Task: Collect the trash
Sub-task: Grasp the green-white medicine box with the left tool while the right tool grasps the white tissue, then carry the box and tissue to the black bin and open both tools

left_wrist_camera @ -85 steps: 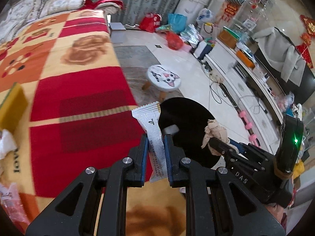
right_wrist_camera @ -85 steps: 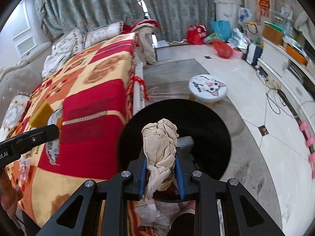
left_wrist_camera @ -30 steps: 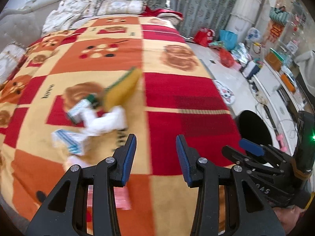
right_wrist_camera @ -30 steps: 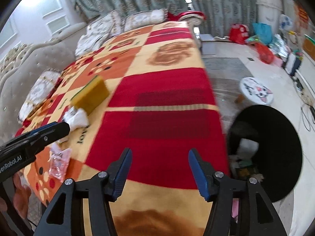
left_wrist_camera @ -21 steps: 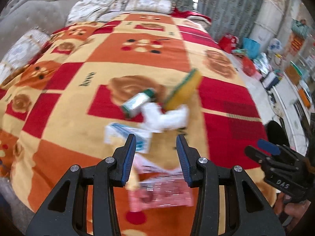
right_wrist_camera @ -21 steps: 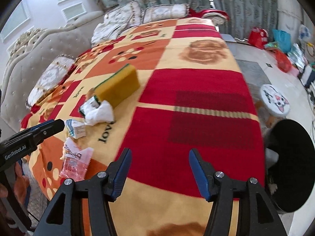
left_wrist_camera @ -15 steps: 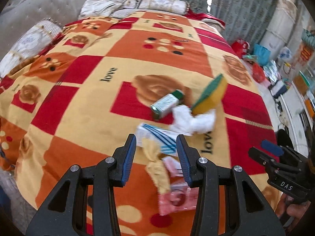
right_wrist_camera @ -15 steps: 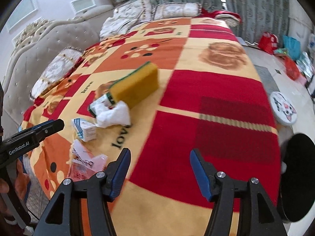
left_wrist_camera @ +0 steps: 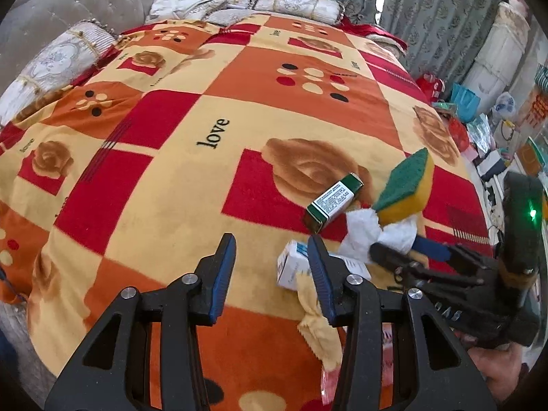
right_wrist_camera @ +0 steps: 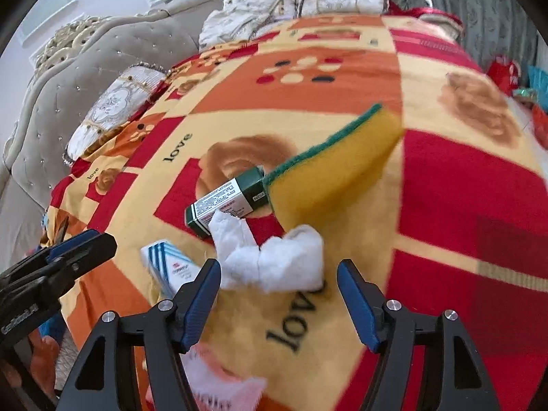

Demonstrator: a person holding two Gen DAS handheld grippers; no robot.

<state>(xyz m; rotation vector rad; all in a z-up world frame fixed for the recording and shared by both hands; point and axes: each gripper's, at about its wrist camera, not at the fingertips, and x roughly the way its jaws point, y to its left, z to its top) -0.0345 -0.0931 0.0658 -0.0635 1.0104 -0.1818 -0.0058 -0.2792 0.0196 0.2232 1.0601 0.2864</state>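
The trash lies in a loose cluster on the bed's patterned blanket (left_wrist_camera: 171, 178), on the near right part of it. A crumpled white tissue (right_wrist_camera: 274, 260) sits in the middle of the cluster, just beyond your right gripper (right_wrist_camera: 278, 296). Its far edge touches a green and white carton (right_wrist_camera: 226, 202) lying on its side, and a yellow sponge with a green scouring face (right_wrist_camera: 328, 174) leans tilted over that carton's right end. Left of the tissue lies a small white box with blue stripes (right_wrist_camera: 171, 267), partly hidden behind the right gripper's left finger. Near it, a pink wrapper (right_wrist_camera: 219, 387) shows at the lower edge, blurred.

Your right gripper points down at the tissue with its jaws opening; nothing is between them, and the tissue lies just past the tips. Your left gripper (left_wrist_camera: 272, 275) hangs over bare blanket left of the cluster, its jaws also opening and holding nothing. Its right finger covers part of the striped box, and a yellowish wrapper (left_wrist_camera: 318, 325) lies just beside that finger, running toward you.

In the left wrist view your right gripper reaches in from the right, its tips over the tissue. Pillows (left_wrist_camera: 284, 0) and a grey tufted headboard (right_wrist_camera: 102, 61) stand at the far end of the bed.
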